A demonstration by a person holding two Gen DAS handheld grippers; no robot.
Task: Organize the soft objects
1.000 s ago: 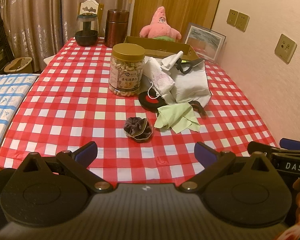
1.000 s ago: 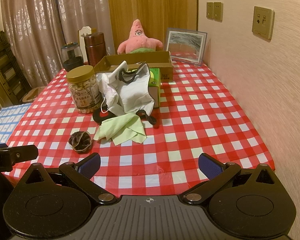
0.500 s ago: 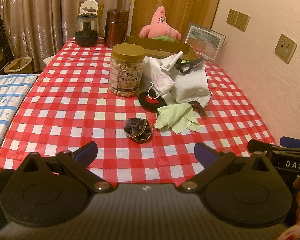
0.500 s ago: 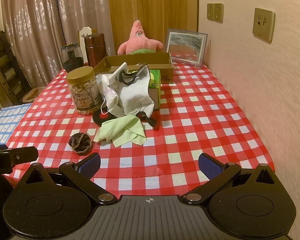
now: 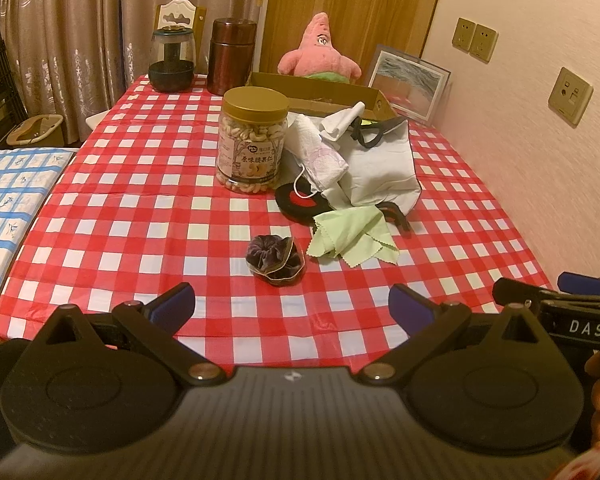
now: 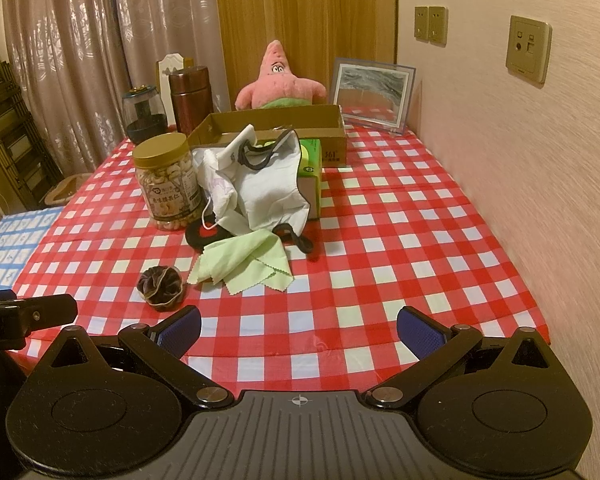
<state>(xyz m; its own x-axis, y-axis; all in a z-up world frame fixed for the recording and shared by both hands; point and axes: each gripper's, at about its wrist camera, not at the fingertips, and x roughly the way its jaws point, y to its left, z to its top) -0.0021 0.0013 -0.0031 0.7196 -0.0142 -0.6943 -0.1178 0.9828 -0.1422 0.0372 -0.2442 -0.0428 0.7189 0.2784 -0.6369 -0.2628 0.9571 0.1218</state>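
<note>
Claws (image 5: 291,300) (image 6: 299,325) agape over near table edge (image 6: 340,356), short of scrunchie (image 5: 275,259).

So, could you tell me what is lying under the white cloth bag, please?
Under the white cloth bag a green box and a black strap show; anything beneath its middle is covered.

Box (image 6: 318,184) half hidden under cloth (image 6: 276,184)

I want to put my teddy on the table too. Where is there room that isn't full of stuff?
The right side of the table, between the white cloth pile and the wall, is bare. So is the left stretch beside the nut jar. The near edge in front of the purple scrunchie is free too. The middle is crowded: jar, cloths, green cloth, cardboard box.
</note>
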